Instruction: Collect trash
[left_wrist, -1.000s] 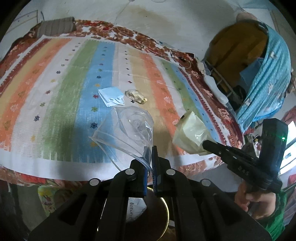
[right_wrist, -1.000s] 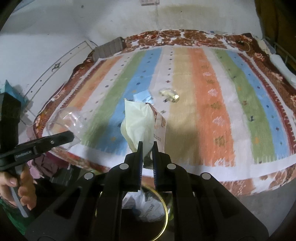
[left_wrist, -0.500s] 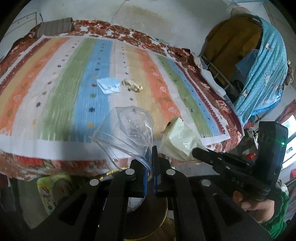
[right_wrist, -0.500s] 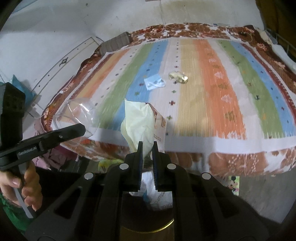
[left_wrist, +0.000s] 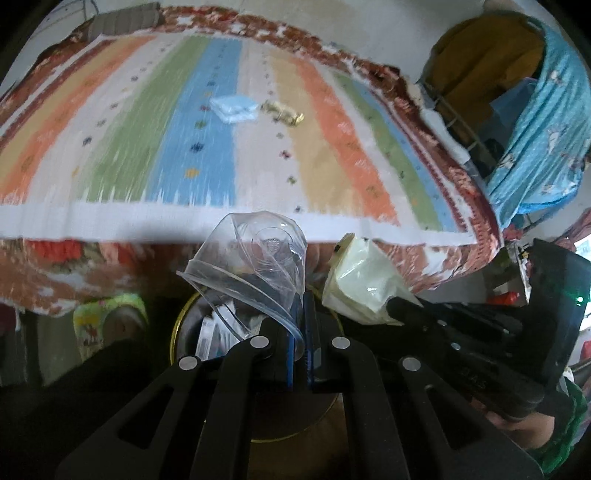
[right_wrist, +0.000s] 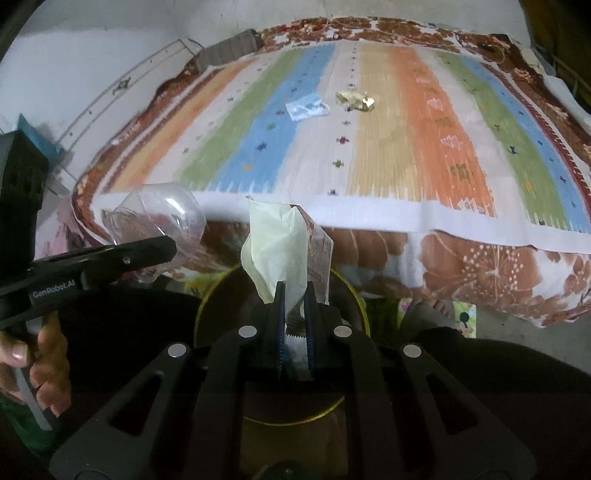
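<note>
My left gripper (left_wrist: 302, 306) is shut on the rim of a crushed clear plastic cup (left_wrist: 255, 266), which also shows in the right wrist view (right_wrist: 162, 229). My right gripper (right_wrist: 295, 295) is shut on a pale yellow wrapper (right_wrist: 277, 251), also seen in the left wrist view (left_wrist: 362, 288). Both are held above a round bin with a gold rim (right_wrist: 354, 295), which sits on the floor in front of the bed and holds some trash (left_wrist: 210, 332). A light blue wrapper (left_wrist: 234, 107) and a gold wrapper (left_wrist: 282, 112) lie on the striped bedspread (right_wrist: 406, 147).
The bed's edge (right_wrist: 461, 229) with a floral side cover runs just beyond the bin. Blue cloth and a yellow item (left_wrist: 535, 110) hang at the right. A grey pillow (right_wrist: 229, 51) lies at the far end of the bed.
Both grippers have pulled back from the bed and lowered, bringing the cup and the wrapper over the bin. Both grips stay shut.
</note>
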